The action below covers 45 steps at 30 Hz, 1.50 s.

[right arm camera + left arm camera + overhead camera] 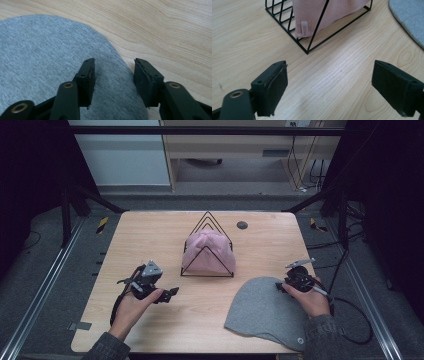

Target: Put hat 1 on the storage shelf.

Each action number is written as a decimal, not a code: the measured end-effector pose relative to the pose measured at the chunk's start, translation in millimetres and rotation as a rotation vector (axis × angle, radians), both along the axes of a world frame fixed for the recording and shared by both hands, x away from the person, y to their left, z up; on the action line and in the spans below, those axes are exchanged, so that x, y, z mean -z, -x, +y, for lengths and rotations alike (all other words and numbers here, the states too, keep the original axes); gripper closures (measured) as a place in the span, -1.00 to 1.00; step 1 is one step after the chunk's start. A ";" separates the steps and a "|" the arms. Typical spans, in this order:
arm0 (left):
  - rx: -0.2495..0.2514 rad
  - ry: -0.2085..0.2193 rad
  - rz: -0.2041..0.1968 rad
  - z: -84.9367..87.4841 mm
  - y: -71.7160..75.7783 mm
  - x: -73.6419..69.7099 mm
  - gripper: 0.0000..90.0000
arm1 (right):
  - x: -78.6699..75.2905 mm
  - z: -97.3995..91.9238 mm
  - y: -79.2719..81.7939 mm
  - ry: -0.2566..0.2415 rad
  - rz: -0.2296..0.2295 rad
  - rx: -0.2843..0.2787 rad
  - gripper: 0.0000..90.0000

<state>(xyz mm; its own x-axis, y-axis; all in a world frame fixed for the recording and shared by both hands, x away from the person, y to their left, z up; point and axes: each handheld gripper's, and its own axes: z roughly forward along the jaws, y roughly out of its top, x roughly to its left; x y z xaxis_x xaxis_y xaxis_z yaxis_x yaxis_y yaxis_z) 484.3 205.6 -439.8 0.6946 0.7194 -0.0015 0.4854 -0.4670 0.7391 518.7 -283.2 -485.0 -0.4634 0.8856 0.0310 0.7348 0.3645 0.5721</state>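
Observation:
A pink knit hat sits inside a black wire rack at the table's middle; in the left gripper view the pink hat shows a small label behind the rack's corner. A grey beanie lies flat at the front right. My left gripper hovers low over bare wood left of the rack, and its jaws stand wide with nothing between them. My right gripper is at the beanie's far right edge. Its jaws straddle the hem of the grey cloth, with a gap between the pads.
The wooden table has a dark round grommet at the back right. Black frame bars stand around the table. Cables trail on the floor at the right. Bare wood lies between the rack and the front edge.

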 end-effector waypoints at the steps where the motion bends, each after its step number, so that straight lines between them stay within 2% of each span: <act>1: 0.000 0.000 0.000 0.0 0.0 0.0 -0.71 | 0.0 0.0 0.0 0.000 0.000 0.000 0.18; 2: -0.003 -0.001 0.000 0.7 0.1 0.6 -0.71 | -0.7 0.3 0.5 0.000 0.003 -0.009 0.31; 4: -0.005 -0.001 0.001 1.0 0.1 1.0 -0.71 | -0.8 0.9 0.8 -0.001 0.003 -0.009 0.36; 5: -0.006 -0.004 0.004 1.1 0.2 2.1 -0.70 | -1.0 1.7 1.2 -0.004 0.004 -0.024 0.49; 9: 0.001 -0.006 0.013 -0.8 0.7 4.4 -0.69 | -1.6 4.9 1.9 -0.010 0.008 -0.048 0.76; 12: 0.009 -0.011 0.016 -1.1 1.5 4.8 -0.69 | -2.5 6.5 2.4 -0.004 0.010 -0.060 0.85; 17: 0.004 -0.007 0.034 1.0 0.7 10.1 -0.71 | -6.5 8.7 4.0 -0.014 0.001 -0.068 0.87; 21: 0.005 0.009 0.049 3.5 0.5 12.5 -0.73 | -14.0 13.5 7.9 -0.033 -0.030 -0.084 0.87; 22: 0.013 0.017 0.053 2.8 1.2 12.9 -0.77 | -20.2 18.2 11.2 -0.049 -0.057 -0.105 0.87; 23: 0.013 0.017 0.053 2.8 1.2 12.9 -0.78 | -20.2 18.2 11.2 -0.049 -0.057 -0.105 0.87; 24: 0.024 0.023 0.062 1.1 1.9 13.7 -0.79 | -27.6 23.5 14.3 -0.068 -0.092 -0.137 0.88; 27: 0.039 0.024 0.069 -1.2 2.0 14.8 -0.80 | -35.2 28.5 17.1 -0.086 -0.119 -0.159 0.88; 29: 0.050 0.028 0.075 -3.0 2.2 16.1 -0.80 | -49.9 39.4 22.2 -0.140 -0.168 -0.213 0.88; 30: 0.050 0.028 0.075 -3.0 2.2 16.1 -0.80 | -49.9 39.4 22.2 -0.140 -0.168 -0.213 0.88; 32: 0.062 0.025 0.076 -4.3 2.1 16.6 -0.80 | -61.3 50.4 26.3 -0.156 -0.208 -0.259 0.88; 35: 0.070 0.029 0.077 -5.9 2.9 16.5 -0.80 | -67.0 56.5 29.1 -0.160 -0.223 -0.279 0.88; 37: 0.080 0.031 0.078 -7.8 3.9 16.5 -0.80 | -75.9 64.9 33.3 -0.169 -0.249 -0.302 0.88; 41: 0.089 0.030 0.079 -9.5 4.5 17.0 -0.80 | -83.1 70.9 36.4 -0.188 -0.265 -0.319 0.88; 45: 0.107 0.050 0.081 -12.3 6.4 16.4 -0.80 | -92.6 78.3 40.3 -0.202 -0.283 -0.341 0.88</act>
<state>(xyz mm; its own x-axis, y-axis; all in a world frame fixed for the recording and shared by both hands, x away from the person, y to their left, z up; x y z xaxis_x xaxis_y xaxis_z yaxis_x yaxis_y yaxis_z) 477.9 193.3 -456.2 0.7632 0.6393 -0.0945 0.4939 -0.4827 0.7232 478.4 -204.8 -392.4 -0.7413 0.6710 0.0171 0.3978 0.4187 0.8164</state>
